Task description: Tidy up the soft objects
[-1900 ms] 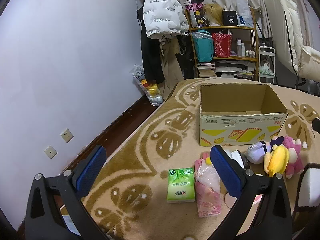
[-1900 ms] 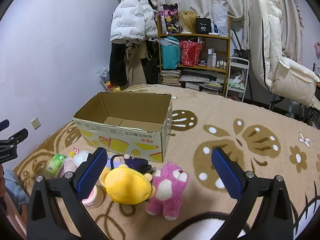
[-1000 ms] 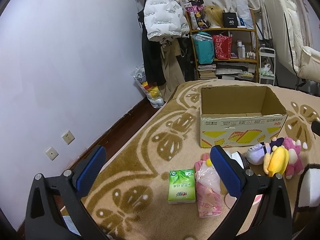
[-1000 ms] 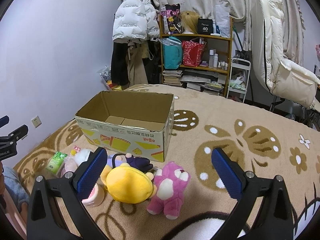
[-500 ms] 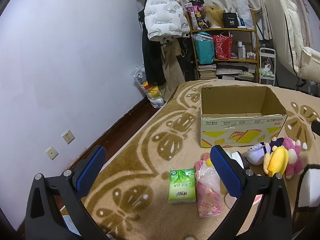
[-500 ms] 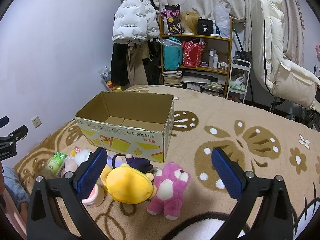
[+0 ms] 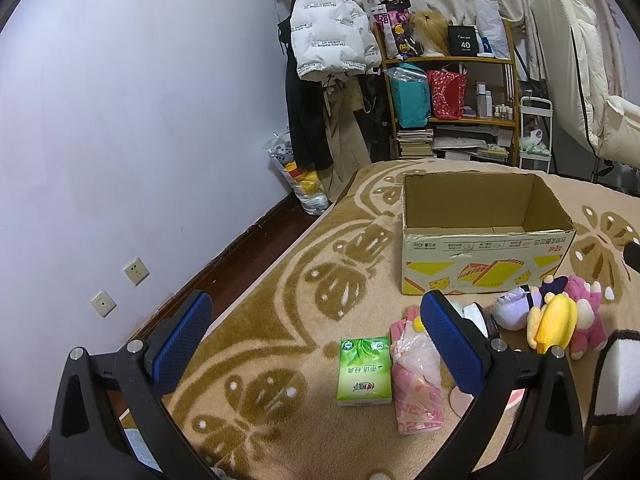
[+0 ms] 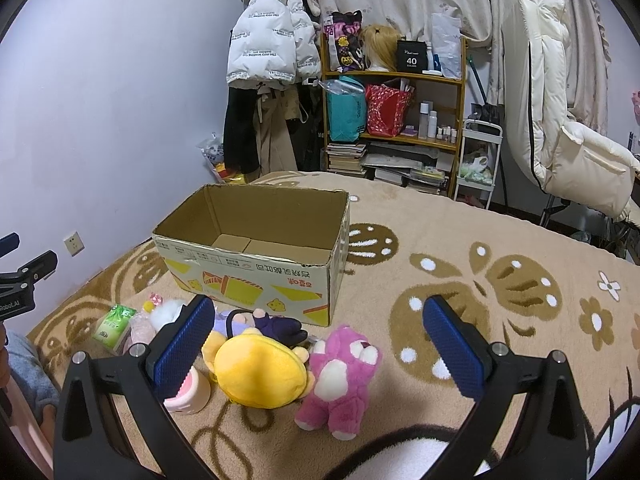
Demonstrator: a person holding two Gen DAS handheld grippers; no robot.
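Setting: a patterned blanket (image 8: 460, 240) spread over what looks like a bed carries everything; clutter on a shelf (image 8: 400, 76) at the far wall plays no part.
Cardboard box (image 8: 256, 256): open-topped and empty as far as its floor shows, standing upright in the middle of the blanket, probably set there as the place for the soft things.
Soft toys: a yellow plush (image 8: 260, 372), a pink plush (image 8: 340, 376) and a dark purple plush (image 8: 276, 326) lie bunched together just in front of the box's printed side, touching one another, within easy reach of a short lift.
Other items: a green tissue pack (image 7: 364, 368) and a pink plastic packet (image 7: 414, 372) lie side by side, touching, to the left of the toys; a pink cup-like thing (image 8: 188, 396) sits beside the yellow plush.
Right gripper (image 8: 318, 346): held above the toy cluster, pointed forward and down at the box, jaws wide apart and empty, the yellow and pink plush between them in view.
Left gripper (image 7: 316, 342): hovers over the tissue pack and packet, likewise angled down, jaws spread and holding nothing.
Stage: judging by the empty box, sorting has not begun; either gripper seems poised for a first pick.
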